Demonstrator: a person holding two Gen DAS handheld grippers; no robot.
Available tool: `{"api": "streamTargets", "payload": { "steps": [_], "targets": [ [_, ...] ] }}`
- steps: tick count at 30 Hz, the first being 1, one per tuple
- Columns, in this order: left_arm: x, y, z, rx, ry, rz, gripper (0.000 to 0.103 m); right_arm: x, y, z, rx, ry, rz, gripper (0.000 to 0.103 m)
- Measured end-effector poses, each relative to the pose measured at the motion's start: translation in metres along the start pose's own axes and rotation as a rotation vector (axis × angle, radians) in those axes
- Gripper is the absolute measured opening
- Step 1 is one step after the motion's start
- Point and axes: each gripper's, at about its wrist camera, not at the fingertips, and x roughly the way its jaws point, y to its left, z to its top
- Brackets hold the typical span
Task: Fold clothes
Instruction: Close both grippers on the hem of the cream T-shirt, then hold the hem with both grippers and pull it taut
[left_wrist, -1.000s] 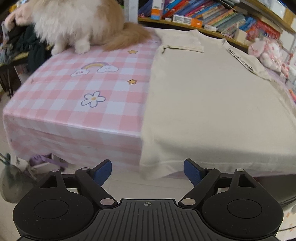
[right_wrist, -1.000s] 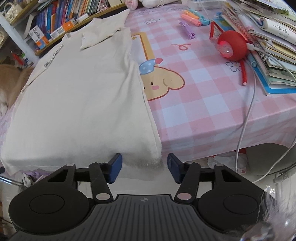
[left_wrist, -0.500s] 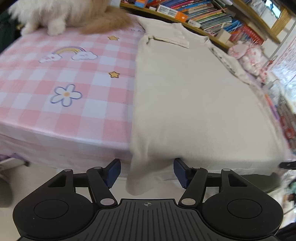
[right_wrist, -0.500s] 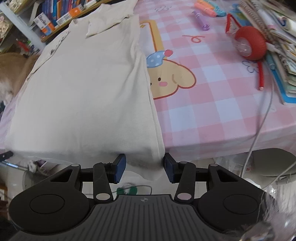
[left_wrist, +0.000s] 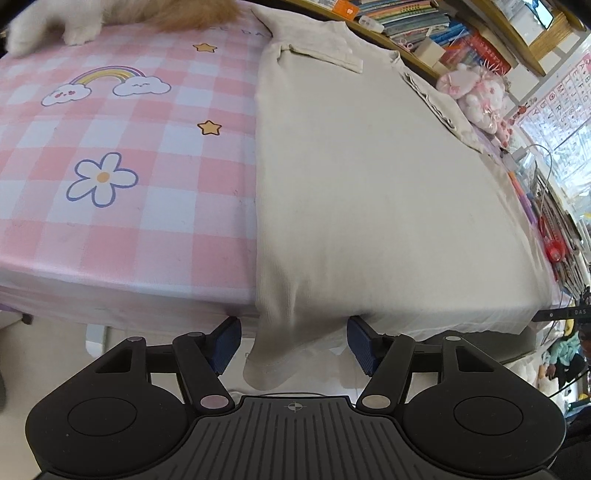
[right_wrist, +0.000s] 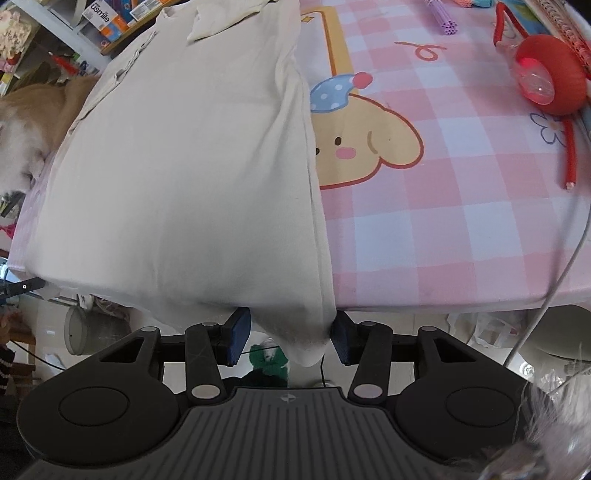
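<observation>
The table (left_wrist: 122, 206), the biggest thing in both views, wears a pink-and-white checked cover printed with a rainbow, stars and a flower on one side and a cartoon dog on the other

Over its middle lies the cream shirt (left_wrist: 362, 192), spread flat and running from the near edge at 6 o'clock up toward the bookshelf (left_wrist: 436, 33) at 12 to 1 o'clock; its sleeves are folded in near the far end, and its bottom hem hangs off the near edge of the table

A fluffy orange-and-white cat (left_wrist: 122, 18) sits at the far end of the table, at 11 o'clock in the left wrist view, just beside the shirt's upper part

In the right wrist view a red round gadget (right_wrist: 546, 77) with a red cord sits at 2 o'clock, well apart from the shirt, and a pale cable (right_wrist: 569, 254) trails off the table edge at 3 o'clock

The left gripper (left_wrist: 293, 345) is below the near table edge with its jaws spread wide; the shirt's drooping left hem corner hangs between the blue pads (left_wrist: 225, 343), touching neither that can be seen

The right gripper (right_wrist: 290, 338) has narrower jaws set either side of the shirt's right hem corner; the cloth lies close against the right pad, with a gap at the left, so it is not clamped
</observation>
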Motion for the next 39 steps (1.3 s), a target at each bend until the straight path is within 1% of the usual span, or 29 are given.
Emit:
{"api": "streamTargets", "payload": {
  "steps": [1, 2, 3, 4, 5, 6, 7, 9, 16, 23, 30, 36, 39],
  "targets": [
    [-0.001, 0.000, -0.001, 0.001, 0.000, -0.007, 0.055, -0.001, 0.000, 0.000, 0.000, -0.001, -0.001, 0.043],
    [-0.001, 0.000, -0.001, 0.000, 0.002, -0.018, 0.039, -0.002, 0.002, 0.000, 0.006, -0.004, 0.011, 0.034],
    [-0.002, 0.000, -0.001, -0.006, 0.005, -0.020, 0.032, -0.004, 0.005, 0.000, 0.012, -0.008, 0.022, 0.023],
    [-0.003, 0.000, -0.001, -0.013, 0.006, -0.018, 0.020, -0.006, 0.008, -0.001, 0.004, -0.014, 0.014, 0.019],
    [-0.004, 0.000, -0.003, -0.018, 0.005, -0.013, 0.015, -0.007, 0.010, -0.003, -0.004, -0.020, 0.006, 0.010],
    [-0.005, -0.001, -0.004, -0.021, 0.003, -0.008, 0.008, -0.009, 0.012, -0.004, -0.014, -0.029, 0.006, 0.009],
    [-0.007, 0.000, -0.006, -0.027, 0.003, -0.008, 0.005, -0.012, 0.013, -0.005, -0.016, -0.036, 0.009, 0.009],
    [-0.011, 0.000, -0.009, -0.037, 0.002, -0.013, 0.003, -0.019, 0.013, -0.007, -0.019, -0.044, 0.014, 0.008],
    [-0.031, -0.011, -0.017, -0.019, -0.033, 0.003, 0.003, -0.039, 0.010, -0.015, -0.032, -0.044, 0.045, 0.008],
    [-0.037, -0.013, -0.026, -0.036, -0.056, 0.023, 0.002, -0.039, 0.011, -0.011, -0.051, -0.044, 0.052, 0.008],
    [-0.043, -0.012, -0.032, -0.058, -0.082, 0.034, 0.002, -0.040, 0.013, -0.017, -0.071, -0.036, 0.055, 0.007],
    [-0.041, -0.018, -0.028, -0.034, -0.074, 0.050, 0.002, -0.042, 0.008, -0.018, -0.075, -0.044, 0.057, 0.007],
    [-0.040, -0.019, -0.029, -0.024, -0.063, 0.076, 0.002, -0.041, 0.008, -0.019, -0.070, -0.047, 0.054, 0.007]
  ]
}}
